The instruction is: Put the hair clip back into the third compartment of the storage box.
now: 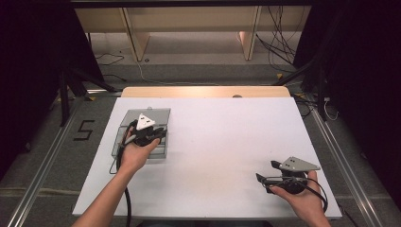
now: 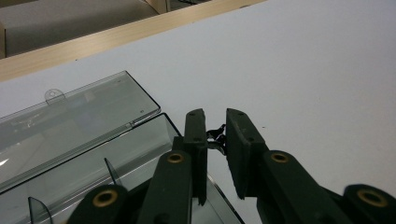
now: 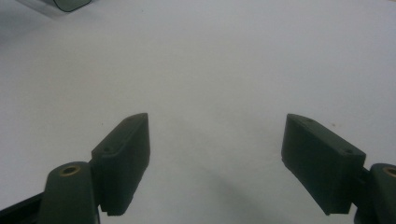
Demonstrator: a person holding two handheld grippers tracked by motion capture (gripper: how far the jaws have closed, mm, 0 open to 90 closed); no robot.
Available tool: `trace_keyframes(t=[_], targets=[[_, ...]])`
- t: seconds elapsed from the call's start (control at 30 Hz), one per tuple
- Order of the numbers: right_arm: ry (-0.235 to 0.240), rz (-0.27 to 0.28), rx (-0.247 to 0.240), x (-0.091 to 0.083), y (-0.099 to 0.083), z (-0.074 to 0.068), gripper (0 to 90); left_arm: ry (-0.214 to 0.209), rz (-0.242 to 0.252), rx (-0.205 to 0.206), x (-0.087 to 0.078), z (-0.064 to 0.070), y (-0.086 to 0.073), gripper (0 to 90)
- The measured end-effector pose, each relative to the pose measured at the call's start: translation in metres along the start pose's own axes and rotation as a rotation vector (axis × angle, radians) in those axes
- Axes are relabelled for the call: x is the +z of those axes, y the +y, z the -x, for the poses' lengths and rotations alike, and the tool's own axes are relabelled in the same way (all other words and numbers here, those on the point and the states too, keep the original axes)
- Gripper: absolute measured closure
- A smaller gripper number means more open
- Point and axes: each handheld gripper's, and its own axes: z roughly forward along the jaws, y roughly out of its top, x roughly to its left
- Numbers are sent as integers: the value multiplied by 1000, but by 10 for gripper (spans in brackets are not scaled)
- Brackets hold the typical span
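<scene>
A clear plastic compartment box (image 1: pixel 124 142) lies at the table's left, with its lid (image 2: pixel 84 116) folded back flat and thin dividers (image 2: pixel 110 170) standing inside. My left gripper (image 1: pixel 160 135) hovers over the box's right edge. In the left gripper view, the left gripper (image 2: pixel 215 117) has its jaws nearly together, pinching a small black wiry piece (image 2: pixel 216 136). My right gripper (image 1: pixel 265 171) is held low over the white table (image 1: pixel 222 142) at the front right. In the right gripper view, the right gripper (image 3: pixel 217 120) stands wide open with bare table between its jaws.
A wooden strip (image 1: pixel 203 91) runs along the table's far edge. Behind it are shelf legs (image 1: pixel 135 40) and floor cables (image 1: pixel 279 47). A black "5" mark (image 1: pixel 83 130) is on the floor at the left. A corner of the box (image 3: pixel 70 3) shows far off.
</scene>
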Motion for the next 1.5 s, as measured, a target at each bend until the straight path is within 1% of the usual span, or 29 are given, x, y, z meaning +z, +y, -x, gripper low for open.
trace_keyframes(t=[0.43, 0.8, 1.03, 1.5], targets=[[0, 0, 0, 0, 0, 0, 246, 9, -6, -11, 0, -5, -1, 782], [-1, 0, 1, 0, 0, 0, 246, 14, -6, -12, 1, -7, -1, 782], [0, 0, 1, 0, 0, 0, 246, 19, -7, -6, 2, -8, -2, 782], [-1, -1, 1, 0, 0, 0, 246, 32, -13, -14, 4, -12, -3, 782]])
